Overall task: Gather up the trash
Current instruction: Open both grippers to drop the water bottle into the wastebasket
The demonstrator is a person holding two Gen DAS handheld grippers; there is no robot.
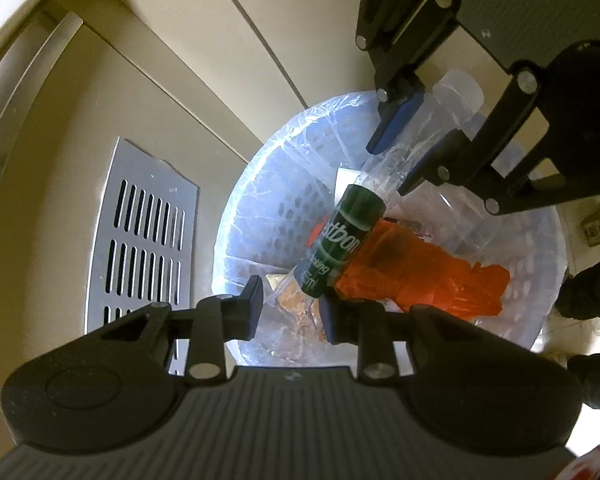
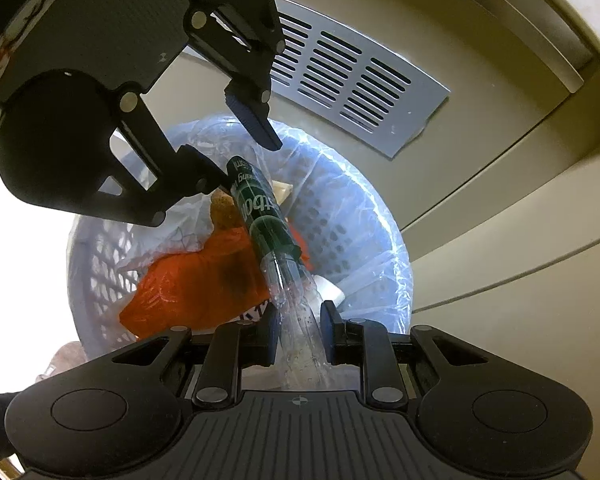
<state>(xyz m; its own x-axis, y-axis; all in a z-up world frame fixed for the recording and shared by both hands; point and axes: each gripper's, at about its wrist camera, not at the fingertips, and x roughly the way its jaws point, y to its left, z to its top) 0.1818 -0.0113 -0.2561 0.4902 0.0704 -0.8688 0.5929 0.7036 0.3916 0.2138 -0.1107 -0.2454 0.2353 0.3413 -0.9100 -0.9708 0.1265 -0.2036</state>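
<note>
A clear plastic bottle [image 1: 340, 240] with a dark green label hangs tilted over a white perforated basket [image 1: 236, 208] lined with a clear bag. My right gripper [image 2: 300, 332] is shut on the bottle's [image 2: 268, 216] clear neck end. In the left wrist view the right gripper [image 1: 390, 168] comes in from the top right. My left gripper [image 1: 292, 310] stands open at the bottle's base, with one pad beside the base and the other apart from it. In the right wrist view the left gripper [image 2: 246, 160] sits at the upper left. A crumpled orange plastic bag [image 1: 420, 276] lies in the basket [image 2: 380, 220].
A metal vent grille [image 1: 140, 232] lies flat on the beige surface beside the basket, also seen as the grille [image 2: 340, 80] beyond it. Beige panels run behind. A dark sleeve [image 1: 592, 292] shows at the right edge. Paper scraps and a clear wrapper lie under the bottle.
</note>
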